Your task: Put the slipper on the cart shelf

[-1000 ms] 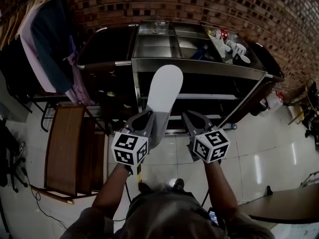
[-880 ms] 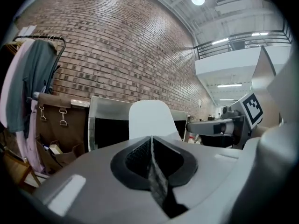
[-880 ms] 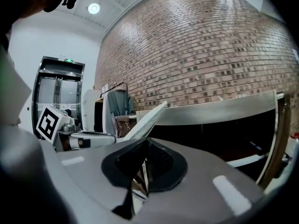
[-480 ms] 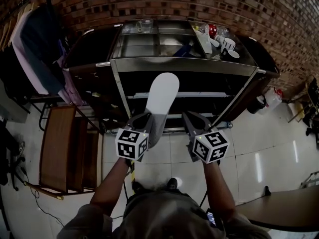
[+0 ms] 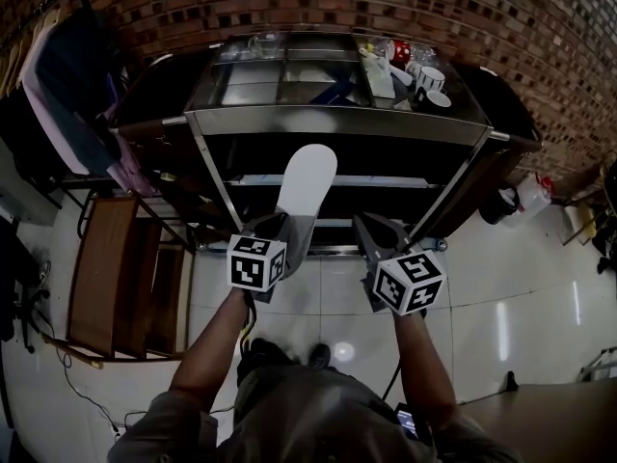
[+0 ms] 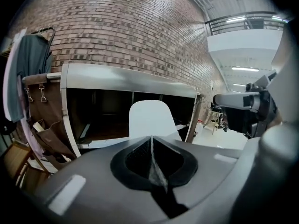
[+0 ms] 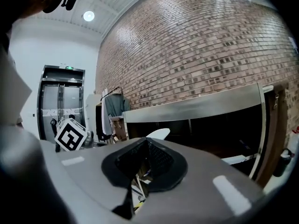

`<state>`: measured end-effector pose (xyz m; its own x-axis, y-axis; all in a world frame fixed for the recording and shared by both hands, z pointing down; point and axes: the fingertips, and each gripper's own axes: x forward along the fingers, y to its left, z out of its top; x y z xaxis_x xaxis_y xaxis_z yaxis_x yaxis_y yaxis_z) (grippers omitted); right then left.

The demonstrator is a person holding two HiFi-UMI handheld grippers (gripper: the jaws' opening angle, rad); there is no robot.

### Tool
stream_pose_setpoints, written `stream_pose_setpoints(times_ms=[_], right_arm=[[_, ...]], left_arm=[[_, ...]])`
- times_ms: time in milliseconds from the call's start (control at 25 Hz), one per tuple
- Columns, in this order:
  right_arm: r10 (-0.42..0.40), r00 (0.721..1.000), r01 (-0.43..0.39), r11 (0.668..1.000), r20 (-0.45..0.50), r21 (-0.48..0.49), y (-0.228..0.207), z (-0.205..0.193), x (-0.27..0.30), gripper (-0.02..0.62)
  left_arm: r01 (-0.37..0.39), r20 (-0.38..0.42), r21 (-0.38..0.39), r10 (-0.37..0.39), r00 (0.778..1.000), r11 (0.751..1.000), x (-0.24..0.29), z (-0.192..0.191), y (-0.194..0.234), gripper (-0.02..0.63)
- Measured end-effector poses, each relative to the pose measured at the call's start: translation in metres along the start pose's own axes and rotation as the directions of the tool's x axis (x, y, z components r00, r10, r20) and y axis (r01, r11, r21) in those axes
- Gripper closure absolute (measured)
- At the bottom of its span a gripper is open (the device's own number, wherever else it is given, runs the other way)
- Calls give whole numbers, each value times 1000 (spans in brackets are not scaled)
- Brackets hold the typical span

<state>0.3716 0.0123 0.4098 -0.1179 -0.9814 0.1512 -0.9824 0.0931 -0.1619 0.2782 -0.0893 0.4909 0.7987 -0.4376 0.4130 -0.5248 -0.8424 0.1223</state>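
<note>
While clamping the white slipper point(image 5: 305, 183) heel-first in the closed left gripper point(image 5: 274, 230), holds its toe at frame centre before the cart shelf point(image 5: 415, 181), right gripper point(image 5: 372, 230) shut and empty; yet to set down, release.

No legible text or numbers, green sign point(image 7: 69, 67) above door point(image 7: 58, 101) unreadable

Dim fisheye views, dark corners, glare on the floor point(image 5: 501, 326)

Shiny metal cart point(image 5: 337, 123), rough brick wall point(image 5: 193, 8), glossy floor point(image 5: 511, 287)
</note>
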Motion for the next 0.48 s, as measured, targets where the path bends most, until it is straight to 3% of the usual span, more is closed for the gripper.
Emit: stream_pose_setpoints(times_ms=[480], right_arm=[[-11, 1000, 11, 1000, -12, -6, -42, 4, 38, 595]], left_arm=[[-41, -35, -13, 40, 999, 999, 77, 18, 41, 592]])
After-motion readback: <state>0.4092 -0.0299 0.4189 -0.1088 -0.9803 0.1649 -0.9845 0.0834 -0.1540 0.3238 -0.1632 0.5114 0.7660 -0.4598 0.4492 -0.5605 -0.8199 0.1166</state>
